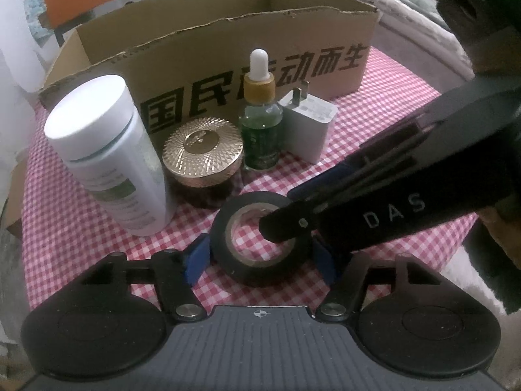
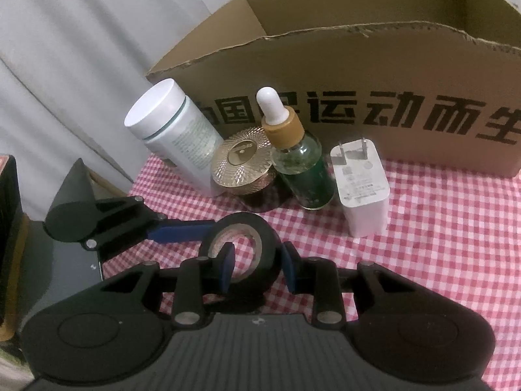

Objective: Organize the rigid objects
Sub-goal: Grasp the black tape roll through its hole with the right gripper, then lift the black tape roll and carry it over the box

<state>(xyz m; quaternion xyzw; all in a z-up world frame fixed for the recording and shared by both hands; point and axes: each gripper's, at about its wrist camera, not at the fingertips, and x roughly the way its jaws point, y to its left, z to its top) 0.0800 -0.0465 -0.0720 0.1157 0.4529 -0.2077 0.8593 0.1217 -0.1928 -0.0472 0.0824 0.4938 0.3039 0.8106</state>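
Note:
A black tape roll (image 1: pixel 257 260) lies flat on the checked cloth; it also shows in the right wrist view (image 2: pixel 257 260). My left gripper (image 1: pixel 260 259) is open, with its blue pads either side of the roll. My right gripper (image 2: pixel 257 268) has one finger inside the roll's hole and one outside its right wall, closed on that wall. In the left wrist view the right gripper reaches in from the right, its finger (image 1: pixel 286 224) over the roll's hole. Behind stand a white bottle (image 1: pixel 107 159), a gold-lidded jar (image 1: pixel 203 159), a green dropper bottle (image 1: pixel 260 120) and a white charger (image 1: pixel 309 127).
An open cardboard box (image 1: pixel 228 45) with black print stands behind the row of objects, on the red-and-white checked cloth (image 1: pixel 390 104). The box also shows in the right wrist view (image 2: pixel 374 75). A white curtain (image 2: pixel 65 49) hangs at the left.

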